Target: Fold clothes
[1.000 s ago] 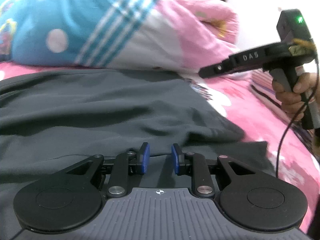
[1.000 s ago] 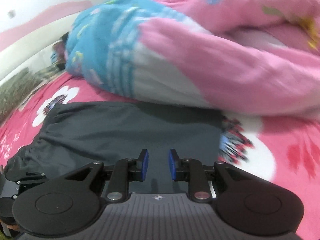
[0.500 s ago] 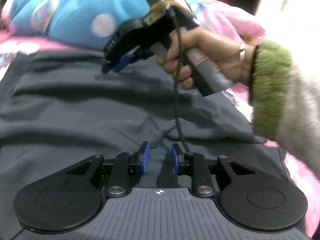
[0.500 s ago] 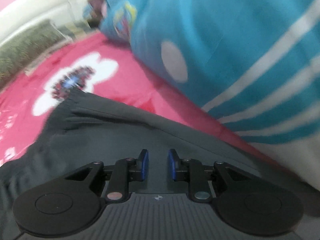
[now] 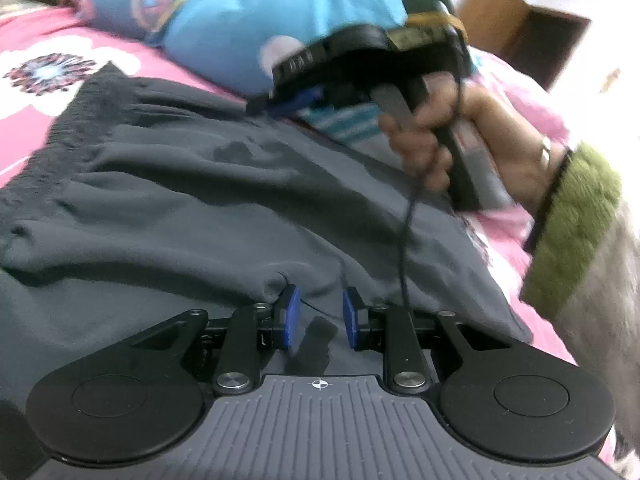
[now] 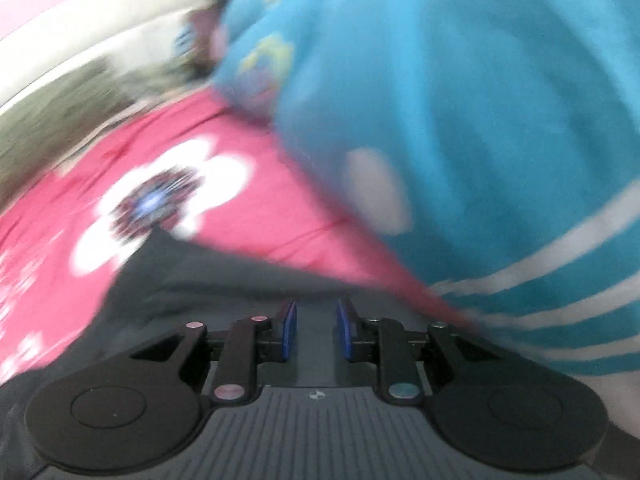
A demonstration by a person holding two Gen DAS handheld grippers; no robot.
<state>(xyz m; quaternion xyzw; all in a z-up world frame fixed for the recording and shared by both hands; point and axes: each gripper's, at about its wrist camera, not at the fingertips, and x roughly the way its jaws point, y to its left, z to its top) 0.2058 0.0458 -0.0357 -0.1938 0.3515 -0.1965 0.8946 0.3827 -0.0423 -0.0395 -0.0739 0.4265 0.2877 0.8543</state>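
Here, largest thing first:
Bedsheet: one pink bedsheet (image 5: 28, 148) with white flowers; in the left wrist view it fills the upper left and shows again along the right edge; in the right wrist view it is blurred across the left half.
Bedding bundle: one blue and pink bundle (image 6: 460, 92) with white stripes and dots, filling the upper right of the right wrist view; its top and right side are cut off by the frame.
Dark garment: one grey garment (image 5: 192, 208), creased, spread on the bedsheet across the middle of the left wrist view; its gathered edge lies at upper left, and its near part is hidden under the gripper body. In the right wrist view only a blurred strip shows at lower centre.
Sleeves: one green cuff (image 5: 572, 228) on a grey sleeve, cut off at the right edge.
Hands: one hand (image 5: 480, 148) seen, wrapped round a gripper handle; a ring or band by the wrist is too blurred to tell.
Left gripper (image 5: 319, 317): one; jaws a little apart over the garment, a fold just beside the left pad, nothing pinched.
Right gripper (image 6: 316, 330): one; jaws a little apart above the garment's far edge, gripping nothing.
Cable: one thin dark cable (image 5: 404, 236) hanging from the handle.
Furniture: one brown box-like shape (image 5: 528, 28), upper right, blurred.
Hard to make out: the upper left of the right wrist view, smeared.
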